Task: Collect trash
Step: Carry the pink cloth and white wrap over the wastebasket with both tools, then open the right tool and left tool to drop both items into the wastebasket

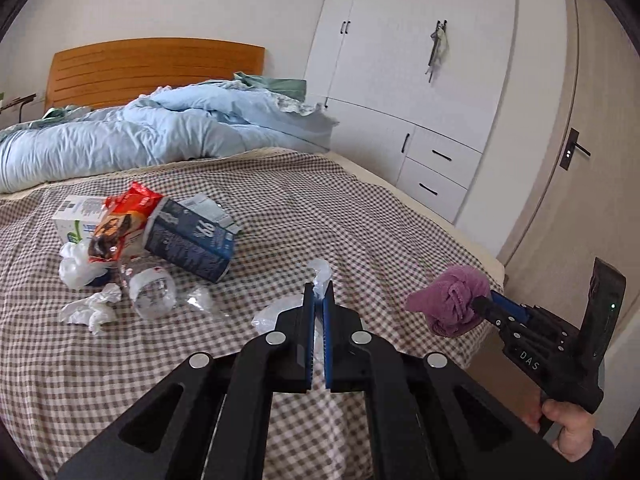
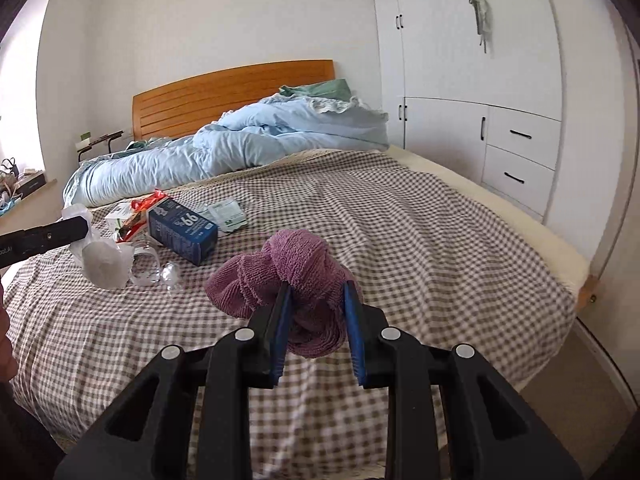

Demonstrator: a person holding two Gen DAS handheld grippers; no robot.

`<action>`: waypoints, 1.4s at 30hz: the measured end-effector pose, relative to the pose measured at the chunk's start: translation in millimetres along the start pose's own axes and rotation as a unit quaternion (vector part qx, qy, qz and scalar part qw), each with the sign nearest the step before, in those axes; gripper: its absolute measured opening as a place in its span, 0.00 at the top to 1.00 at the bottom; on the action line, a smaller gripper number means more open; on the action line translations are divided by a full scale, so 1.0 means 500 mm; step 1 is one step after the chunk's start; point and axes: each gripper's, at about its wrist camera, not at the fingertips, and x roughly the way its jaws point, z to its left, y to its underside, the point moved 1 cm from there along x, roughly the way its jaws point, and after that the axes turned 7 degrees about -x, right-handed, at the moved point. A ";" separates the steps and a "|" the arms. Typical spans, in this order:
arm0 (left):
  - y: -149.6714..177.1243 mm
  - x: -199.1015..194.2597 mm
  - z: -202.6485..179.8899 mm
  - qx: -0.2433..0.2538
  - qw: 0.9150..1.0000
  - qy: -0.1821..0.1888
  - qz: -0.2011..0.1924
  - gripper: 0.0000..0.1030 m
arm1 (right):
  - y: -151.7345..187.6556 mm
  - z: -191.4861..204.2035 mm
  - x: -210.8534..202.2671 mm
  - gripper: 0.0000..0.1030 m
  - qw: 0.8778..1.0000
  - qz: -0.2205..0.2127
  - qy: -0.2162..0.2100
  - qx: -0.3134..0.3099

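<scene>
Pinching a clear plastic bag (image 1: 320, 270) in the closed left gripper (image 1: 319, 286), bag hanging down, lower part hidden; clamping a bunched purple towel (image 2: 298, 280) in the part-open right gripper (image 2: 316, 290).

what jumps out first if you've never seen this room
A bunched purple towel clamped in the right claw over the checked bedspread. Behind it, a heap of trash: a dark blue carton, red wrapper and crushed clear bottle, below the rumpled blue duvet.

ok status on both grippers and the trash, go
Left gripper shut on clear plastic bag. Right gripper shut on purple cloth. Trash pile on checked bedcover, uncollected. Nothing in the way.
</scene>
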 end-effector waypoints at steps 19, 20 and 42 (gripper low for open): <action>0.263 0.228 -0.437 0.124 0.965 0.127 0.193 0.99 | 0.359 -0.313 -0.124 0.75 0.980 0.150 0.106 0.073; 0.282 0.239 -0.451 0.131 0.962 0.129 0.204 0.99 | 0.391 -0.325 -0.121 0.75 0.976 0.166 0.109 0.083; 0.636 0.344 -0.592 0.222 0.876 0.161 0.397 0.99 | 0.808 -0.377 -0.128 0.41 0.902 0.372 0.150 0.160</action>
